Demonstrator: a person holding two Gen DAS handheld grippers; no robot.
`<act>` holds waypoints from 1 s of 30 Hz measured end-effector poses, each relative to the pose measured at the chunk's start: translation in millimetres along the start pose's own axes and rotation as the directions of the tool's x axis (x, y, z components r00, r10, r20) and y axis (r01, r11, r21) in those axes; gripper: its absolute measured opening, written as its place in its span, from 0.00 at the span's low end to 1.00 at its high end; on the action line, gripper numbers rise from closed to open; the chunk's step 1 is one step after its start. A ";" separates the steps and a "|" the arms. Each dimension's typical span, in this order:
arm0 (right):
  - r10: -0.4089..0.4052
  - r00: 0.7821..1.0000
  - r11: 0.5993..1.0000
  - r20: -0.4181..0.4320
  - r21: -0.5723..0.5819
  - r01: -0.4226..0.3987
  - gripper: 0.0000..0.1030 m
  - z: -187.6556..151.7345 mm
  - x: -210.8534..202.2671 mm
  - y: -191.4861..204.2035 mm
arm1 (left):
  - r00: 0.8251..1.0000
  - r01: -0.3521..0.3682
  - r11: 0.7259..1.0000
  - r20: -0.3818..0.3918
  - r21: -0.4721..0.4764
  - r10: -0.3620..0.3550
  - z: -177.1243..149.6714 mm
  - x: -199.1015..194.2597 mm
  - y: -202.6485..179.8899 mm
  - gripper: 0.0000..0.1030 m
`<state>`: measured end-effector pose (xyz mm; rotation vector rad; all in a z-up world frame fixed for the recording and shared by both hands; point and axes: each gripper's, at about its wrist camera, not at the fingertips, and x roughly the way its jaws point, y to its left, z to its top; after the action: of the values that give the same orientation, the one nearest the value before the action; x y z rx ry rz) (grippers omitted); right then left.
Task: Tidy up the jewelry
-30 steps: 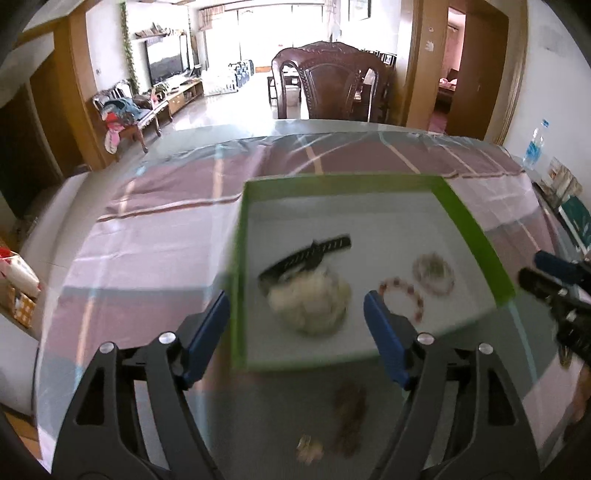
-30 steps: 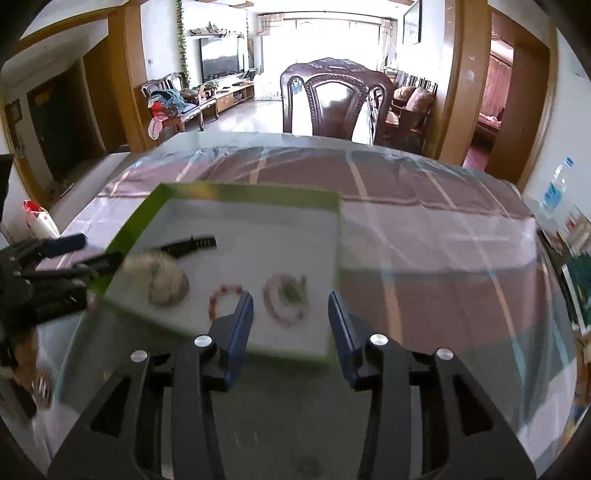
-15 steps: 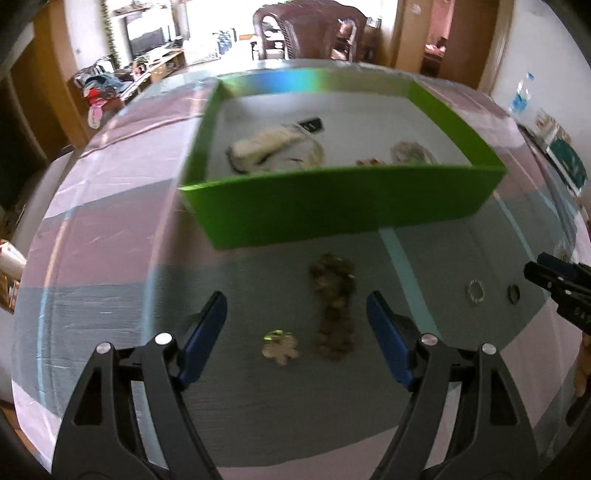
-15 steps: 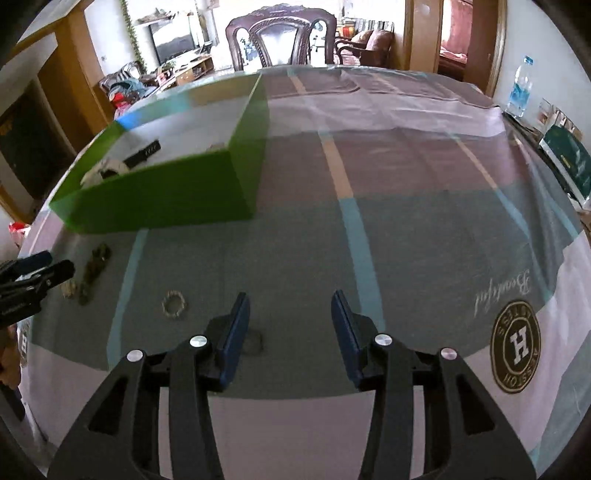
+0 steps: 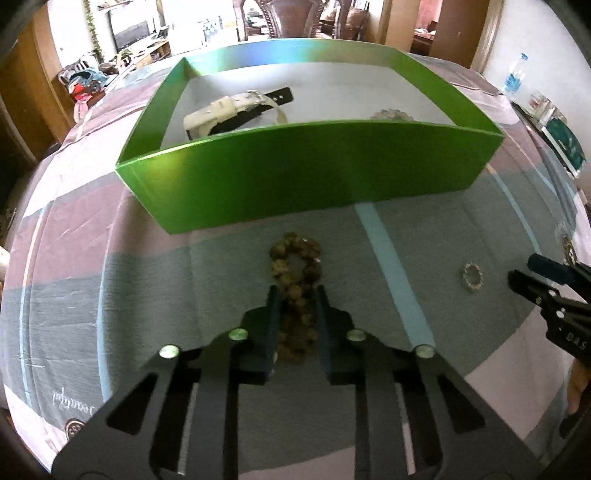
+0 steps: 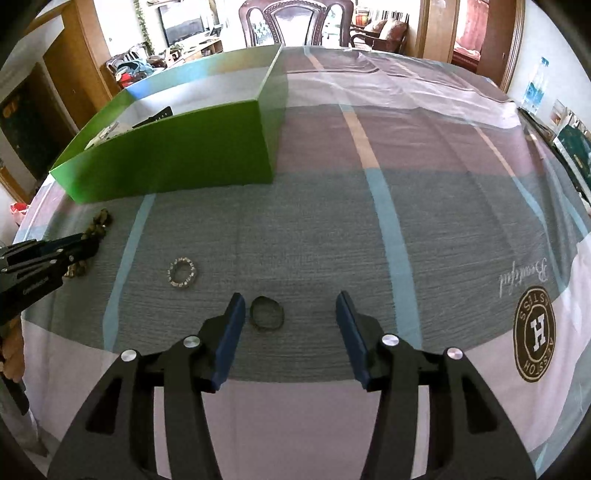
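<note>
The left gripper [image 5: 295, 291] has closed in over the last half second: its fingers, wide apart a moment ago, now stand narrow around the brown beaded bracelet [image 5: 295, 266] lying on the worktop just in front of the green box [image 5: 306, 177]. The blue pads press against the near half of the bead string, so it looks clamped, though it is not yet lifted off the cloth. I judge this to be the grasp before carrying the bracelet over the near wall into the box.

The right gripper [image 6: 290, 321] has dropped low over the cloth since a second ago, and its fingers are wide, holding nothing. The dark ring [image 6: 266, 313] lies between them, close to the left-hand finger (a likely next pick). The sparkly ring [image 6: 182, 272] sits apart, between the dark ring and the bracelet.

Inside the box a white watch strap [image 5: 225, 110] and a black strap [image 5: 273, 96] rest toward the far left corner, and a beaded piece [image 5: 393, 114] just shows above the near wall on the right.

The worktop carries a striped tablecloth [image 6: 406, 229] in grey, mauve and pale blue, with a round logo toward its near right corner. Beyond the far edge stands a carved dark wooden chair [image 6: 295, 22]; a bright living room with a television lies behind it, and a water bottle [image 5: 514, 77] is at the far right.
</note>
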<state>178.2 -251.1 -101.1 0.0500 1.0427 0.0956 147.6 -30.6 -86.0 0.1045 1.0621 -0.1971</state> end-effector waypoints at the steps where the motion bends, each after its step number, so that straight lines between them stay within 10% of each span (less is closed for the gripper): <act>1: 0.001 1.000 1.000 0.000 -0.001 -0.001 0.50 0.1 0.2 0.4 | 1.000 0.011 1.000 0.001 0.006 -0.011 -2.9 -2.3 -2.8 0.15; 9: 0.022 1.000 1.000 -0.004 -0.011 -0.022 0.54 -1.1 -1.0 5.8 | 0.986 0.165 0.986 -0.007 0.026 -0.165 -44.3 -29.2 -13.3 0.19; 14: 0.043 0.999 0.999 0.023 -0.032 -0.043 0.54 -0.9 -10.3 17.5 | 0.997 0.061 0.996 0.044 -0.058 -0.058 -51.4 -46.1 20.2 0.44; 30: 0.230 0.973 0.957 0.024 -0.189 -0.222 0.33 10.5 4.2 124.1 | 0.999 -0.001 0.989 0.051 -0.148 0.009 -55.8 -44.2 54.5 0.56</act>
<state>182.6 -127.1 -88.7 0.0023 0.9755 0.3979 90.5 37.6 -74.9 -0.0318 1.0218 -0.1149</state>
